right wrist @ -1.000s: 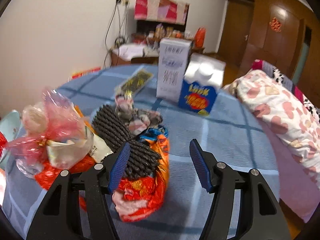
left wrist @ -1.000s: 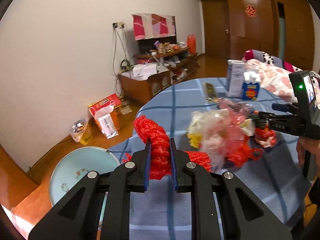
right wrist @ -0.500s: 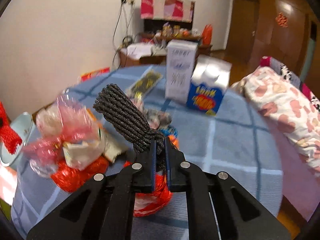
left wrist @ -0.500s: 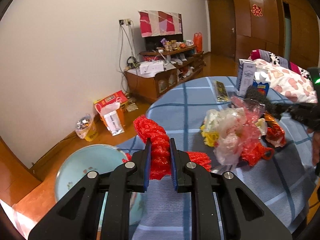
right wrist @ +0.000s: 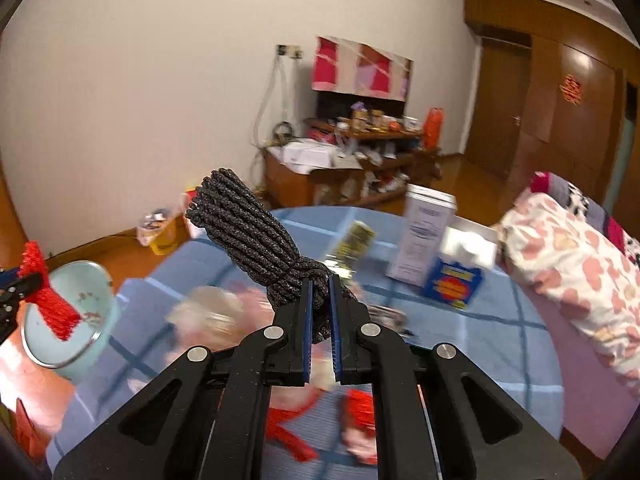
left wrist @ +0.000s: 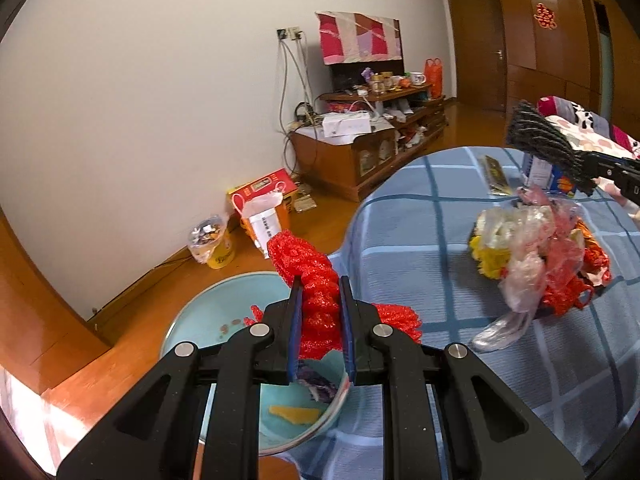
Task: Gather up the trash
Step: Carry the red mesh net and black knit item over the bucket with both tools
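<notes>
My left gripper (left wrist: 319,304) is shut on a red mesh net (left wrist: 308,272) and holds it over the light blue basin (left wrist: 208,312), which stands beside the table edge with scraps inside. My right gripper (right wrist: 319,304) is shut on a dark grey foam net (right wrist: 256,236) and holds it in the air above the trash pile (left wrist: 536,256) on the blue checked tablecloth (left wrist: 420,232). The dark net also shows in the left wrist view (left wrist: 540,140). The red net (right wrist: 48,304) and the basin (right wrist: 72,344) show at the left of the right wrist view.
A white carton (right wrist: 424,232), a blue box (right wrist: 456,284) and a dark flat packet (left wrist: 494,170) stand on the far side of the table. A floral quilt (right wrist: 576,272) lies to the right. Bags (left wrist: 260,216) and a wooden cabinet (left wrist: 360,152) line the wall.
The right gripper closed on the dark foam net and lifted it off the pile. The left gripper carried the red net left and out over the basin.
</notes>
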{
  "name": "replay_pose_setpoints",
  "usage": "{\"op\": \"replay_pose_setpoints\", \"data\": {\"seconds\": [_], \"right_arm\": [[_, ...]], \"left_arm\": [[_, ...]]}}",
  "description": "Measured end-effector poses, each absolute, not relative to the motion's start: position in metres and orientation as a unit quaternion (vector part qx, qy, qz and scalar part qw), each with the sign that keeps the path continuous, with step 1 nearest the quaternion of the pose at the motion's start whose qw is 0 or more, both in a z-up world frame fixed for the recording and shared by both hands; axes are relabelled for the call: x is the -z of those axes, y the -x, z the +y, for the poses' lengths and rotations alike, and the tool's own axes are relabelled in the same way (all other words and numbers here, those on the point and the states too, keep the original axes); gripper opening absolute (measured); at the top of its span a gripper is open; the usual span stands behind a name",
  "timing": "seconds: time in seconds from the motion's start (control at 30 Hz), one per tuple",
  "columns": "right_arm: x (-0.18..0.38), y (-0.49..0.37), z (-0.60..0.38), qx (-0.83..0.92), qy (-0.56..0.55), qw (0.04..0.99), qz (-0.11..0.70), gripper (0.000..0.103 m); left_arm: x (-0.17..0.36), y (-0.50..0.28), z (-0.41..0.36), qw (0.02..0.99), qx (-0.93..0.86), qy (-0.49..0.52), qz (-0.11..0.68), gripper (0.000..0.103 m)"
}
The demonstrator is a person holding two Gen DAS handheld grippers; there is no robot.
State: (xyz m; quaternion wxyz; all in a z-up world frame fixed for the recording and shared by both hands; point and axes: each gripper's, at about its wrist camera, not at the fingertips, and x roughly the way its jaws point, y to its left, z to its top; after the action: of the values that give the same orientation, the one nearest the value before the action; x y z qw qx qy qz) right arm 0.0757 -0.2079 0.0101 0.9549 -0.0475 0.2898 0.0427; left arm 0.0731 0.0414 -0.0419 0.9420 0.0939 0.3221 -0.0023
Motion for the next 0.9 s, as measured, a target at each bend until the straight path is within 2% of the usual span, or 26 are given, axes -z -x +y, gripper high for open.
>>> {"op": "replay_pose_setpoints", "data": {"seconds": [0.53, 0.9], "right_arm": [[0.014, -0.099, -0.091, -0.139, 0.087, 0.941, 0.297, 0.009], [0.023, -0.103, -0.053, -0.169, 0.106, 0.932, 0.303, 0.009]], "left_arm": [[0.054, -0.075, 0.085, 0.934, -0.043, -0.106, 0.337, 0.017], [0.066, -0.076, 0.107, 0.927, -0.068, -0.113, 0.352, 0.017]]}}
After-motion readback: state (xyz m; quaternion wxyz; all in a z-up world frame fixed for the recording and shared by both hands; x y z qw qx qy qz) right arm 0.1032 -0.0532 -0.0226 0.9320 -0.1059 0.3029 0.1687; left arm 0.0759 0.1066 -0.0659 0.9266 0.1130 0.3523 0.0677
